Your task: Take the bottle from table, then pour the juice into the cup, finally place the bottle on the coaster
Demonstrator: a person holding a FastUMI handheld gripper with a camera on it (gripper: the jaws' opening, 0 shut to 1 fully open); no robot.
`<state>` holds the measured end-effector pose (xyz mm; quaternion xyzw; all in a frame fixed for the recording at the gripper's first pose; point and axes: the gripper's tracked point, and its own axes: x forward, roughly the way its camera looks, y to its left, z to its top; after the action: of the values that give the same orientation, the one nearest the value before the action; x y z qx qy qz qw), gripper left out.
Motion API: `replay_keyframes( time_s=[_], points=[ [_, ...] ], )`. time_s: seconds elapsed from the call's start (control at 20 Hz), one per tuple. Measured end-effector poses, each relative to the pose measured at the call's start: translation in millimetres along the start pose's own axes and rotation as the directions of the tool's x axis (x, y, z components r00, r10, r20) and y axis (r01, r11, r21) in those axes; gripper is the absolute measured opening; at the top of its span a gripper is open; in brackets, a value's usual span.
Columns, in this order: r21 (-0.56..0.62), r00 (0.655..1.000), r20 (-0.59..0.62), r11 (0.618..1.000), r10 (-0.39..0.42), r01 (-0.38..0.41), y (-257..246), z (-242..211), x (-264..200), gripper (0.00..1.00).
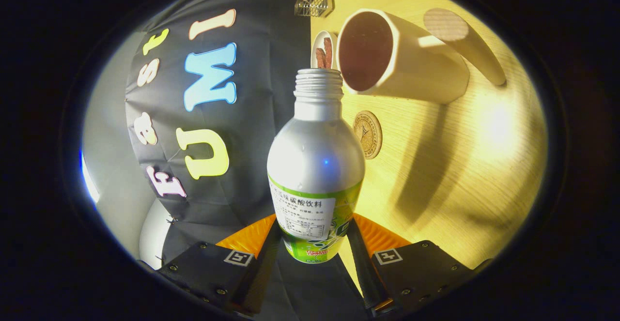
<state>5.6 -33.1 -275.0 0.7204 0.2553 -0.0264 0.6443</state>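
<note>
Gripper (315, 243) clamped on open bottle (316, 166), tilted at cup (387, 52); pour step; next tip mouth over rim.

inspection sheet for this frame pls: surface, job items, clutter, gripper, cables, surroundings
Surface: light wooden table, seen rotated.
Job's things: silver bottle, cap off, tilted with its mouth at the rim of the white cup; round coaster bare, beside the bottle's shoulder.
Clutter: small dish with brown sticks by the cup; clear holder beyond it.
Grippers: gripper shut on the bottle.
Cables: nothing seen.
Surroundings: black cloth wall.
</note>
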Motion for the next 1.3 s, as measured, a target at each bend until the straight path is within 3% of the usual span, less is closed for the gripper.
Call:
replay_keyframes(
  time_s=[1.3],
  points=[
    [0.186, 0.999, -0.044, 0.982, 0.025, -0.016, 11, 7, -5, 0.76]
  ],
)
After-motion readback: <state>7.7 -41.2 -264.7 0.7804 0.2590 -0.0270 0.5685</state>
